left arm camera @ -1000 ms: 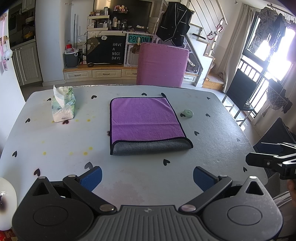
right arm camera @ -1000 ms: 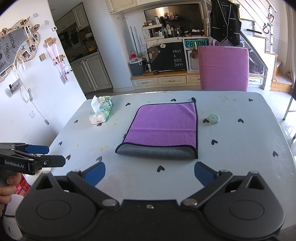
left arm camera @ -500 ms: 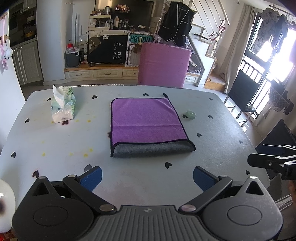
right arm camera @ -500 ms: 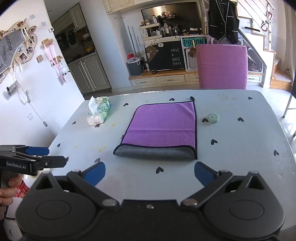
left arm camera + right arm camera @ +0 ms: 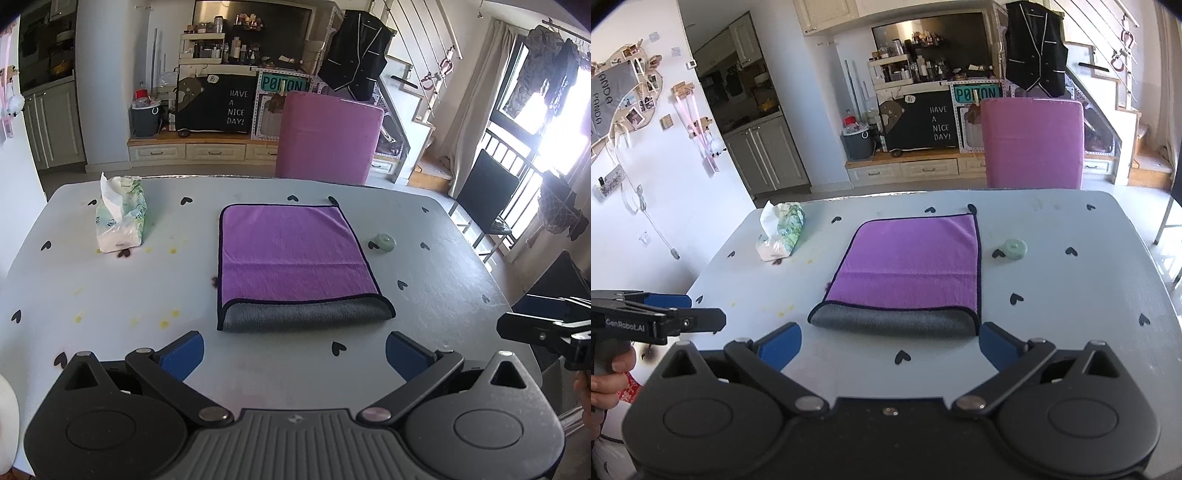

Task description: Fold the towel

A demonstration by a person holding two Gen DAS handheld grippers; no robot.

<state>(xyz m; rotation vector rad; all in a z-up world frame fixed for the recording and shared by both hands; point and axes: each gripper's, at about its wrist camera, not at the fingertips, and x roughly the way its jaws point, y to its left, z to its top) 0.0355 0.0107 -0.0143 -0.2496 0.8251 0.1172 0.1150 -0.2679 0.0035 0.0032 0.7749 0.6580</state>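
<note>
Hovering over near table edge (image 5: 92, 314): left gripper (image 5: 293, 352), blue fingers spread wide, gripping nothing. Right gripper (image 5: 890, 345) hanging alongside, fingers also wide apart, near towel's front edge; contact unclear. Towel (image 5: 291, 254) lying folded mid-table, purple on top, grey underside peeking along near fold. Tissue pack (image 5: 120, 219) sitting left, green tape roll (image 5: 382, 242) just right. Pink chair (image 5: 327, 138) standing beyond.

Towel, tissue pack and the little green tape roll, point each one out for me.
towel (image 5: 291, 251), left wrist view, middle of its purple top layer.
tissue pack (image 5: 123, 221), left wrist view, its side.
green tape roll (image 5: 1015, 248), right wrist view, its top face.
</note>
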